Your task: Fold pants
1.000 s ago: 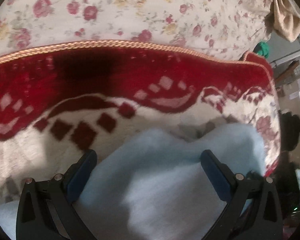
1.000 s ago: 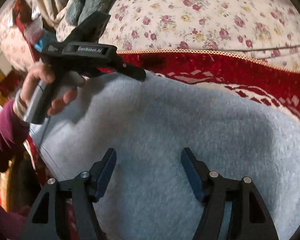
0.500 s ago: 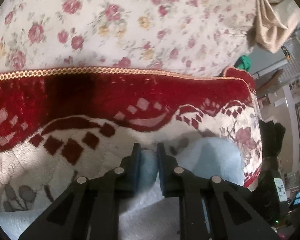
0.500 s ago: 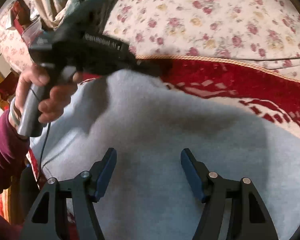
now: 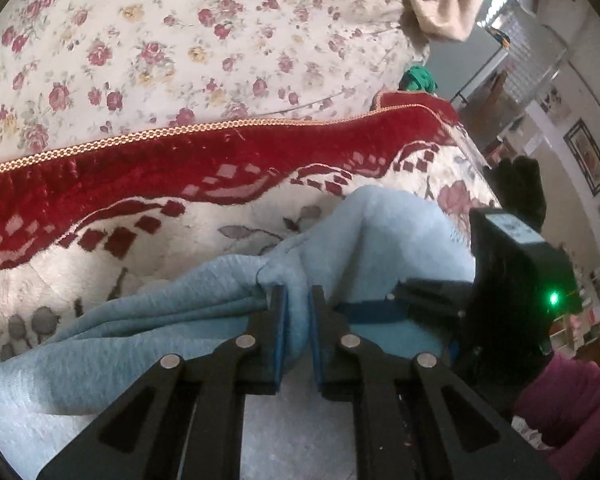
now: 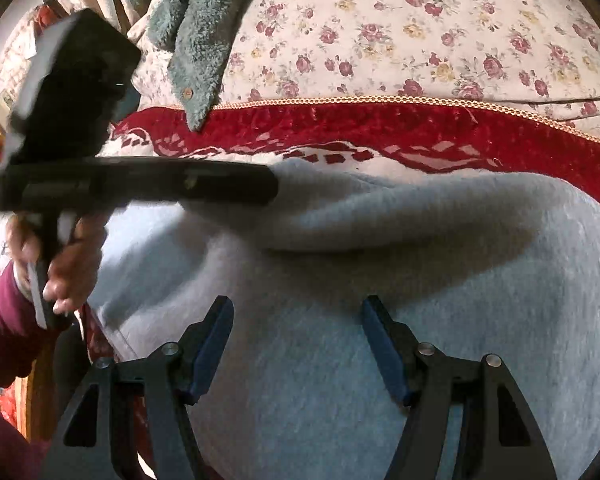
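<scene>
While the left gripper (image 5: 297, 320) pinched a raised fold of the pants (image 5: 380, 232), the right gripper (image 6: 296, 344) hovered with jaws apart. Soft and limp, the fleece would sag; an edge grip looked best.

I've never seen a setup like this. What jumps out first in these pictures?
The pale blue pants spread over a red and cream blanket, low in both views. The left tool is shut on a bunched fold of them, lifting it into a ridge. The right tool hangs open over the flat cloth.
</scene>
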{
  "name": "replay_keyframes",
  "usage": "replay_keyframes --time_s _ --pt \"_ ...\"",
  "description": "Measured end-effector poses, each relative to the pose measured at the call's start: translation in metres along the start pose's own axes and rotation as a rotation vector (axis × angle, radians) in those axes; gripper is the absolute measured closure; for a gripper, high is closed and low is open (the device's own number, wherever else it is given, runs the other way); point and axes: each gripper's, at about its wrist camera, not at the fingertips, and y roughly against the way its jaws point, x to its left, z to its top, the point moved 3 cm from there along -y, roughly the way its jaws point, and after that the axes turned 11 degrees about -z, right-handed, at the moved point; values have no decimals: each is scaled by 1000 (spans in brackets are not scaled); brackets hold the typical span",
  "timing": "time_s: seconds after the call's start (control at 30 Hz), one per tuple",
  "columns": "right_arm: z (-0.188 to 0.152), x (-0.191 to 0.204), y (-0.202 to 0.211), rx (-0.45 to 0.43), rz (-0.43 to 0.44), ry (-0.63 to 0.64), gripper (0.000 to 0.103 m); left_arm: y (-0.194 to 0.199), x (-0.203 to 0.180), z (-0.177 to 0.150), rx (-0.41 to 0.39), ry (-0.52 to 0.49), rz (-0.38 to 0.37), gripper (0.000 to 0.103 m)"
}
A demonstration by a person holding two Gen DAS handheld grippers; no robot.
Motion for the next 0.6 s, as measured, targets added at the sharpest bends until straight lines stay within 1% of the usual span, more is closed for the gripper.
replay_keyframes --time_s 0.03,0.1,0.13,0.2,0.23,0.27,0.3,0.33,0.37,0.43,0.47,0.5,0.53,0.57,0.6 --pt "0 -2 0 0 -1 2 31 1 1 -1 0 -2 -1 93" --pt "1 -3 1 -4 7 -9 31 0 2 1 -4 -12 36 93" --pt "2 -3 -1 -5 10 -15 31 -1 6 6 -7 -22 72 93" --pt "3 -4 -2 -1 9 -25 31 -7 18 17 -4 -7 120 93" --pt "3 -3 -2 3 5 -30 31 -12 31 28 -14 -3 189 93" --pt "3 -3 -3 5 2 -37 31 -15 41 35 -18 11 217 93" --pt "3 -2 -2 4 1 -40 30 -21 54 41 -18 47 224 92" --pt "3 -1 -3 1 -4 -41 30 -26 71 49 -25 114 229 91" --pt "2 -1 -3 -2 -6 -38 30 -28 79 51 -31 141 238 90" --pt "1 0 -4 -13 -16 -39 29 -32 90 51 -40 176 255 82" --pt "0 0 -4 -20 -26 -38 29 -31 90 49 -48 175 262 80" --pt "-1 3 -5 -28 -38 -25 28 -29 88 48 -55 167 278 70" --pt "-2 7 -6 -34 -46 -4 24 -22 82 44 -65 147 323 52" --pt "-3 11 -7 -36 -52 18 22 -17 78 43 -73 136 349 40" --pt "-4 16 -7 -32 -67 46 18 -10 74 41 -88 124 368 21"
